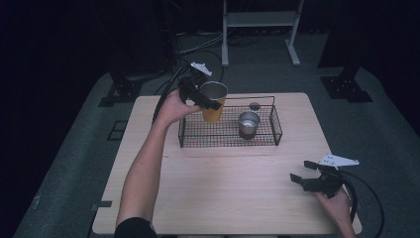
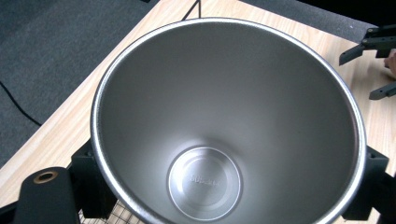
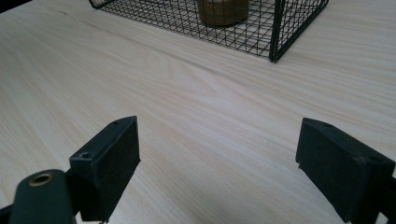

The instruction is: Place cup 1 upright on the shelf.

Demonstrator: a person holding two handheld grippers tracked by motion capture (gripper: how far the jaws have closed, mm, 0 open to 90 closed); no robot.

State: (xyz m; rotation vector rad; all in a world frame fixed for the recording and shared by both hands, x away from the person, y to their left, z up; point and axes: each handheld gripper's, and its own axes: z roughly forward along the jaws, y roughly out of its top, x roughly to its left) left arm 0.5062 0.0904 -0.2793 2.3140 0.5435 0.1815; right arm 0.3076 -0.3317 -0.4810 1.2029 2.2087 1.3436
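A yellow cup (image 1: 213,115) with a steel inside (image 2: 224,116) is upright at the left end of a black wire basket (image 1: 228,140). My left gripper (image 1: 213,99) is shut on it just under the rim, a jaw on either side. Whether the cup's base rests on the mesh I cannot tell. A second, brown steel cup (image 1: 248,124) stands in the basket's right half, and it also appears behind the wire (image 3: 222,11). Over the table's near right corner my right gripper (image 1: 300,170) is open, its pads (image 3: 112,154) wide apart above bare wood and holding nothing.
The wooden table (image 1: 223,188) has bare room between the basket and its near edge. A small dark round thing (image 1: 254,105) lies just behind the basket. The basket's near corner (image 3: 275,28) is ahead of my right gripper. Cables and a white frame (image 1: 257,29) are on the floor beyond.
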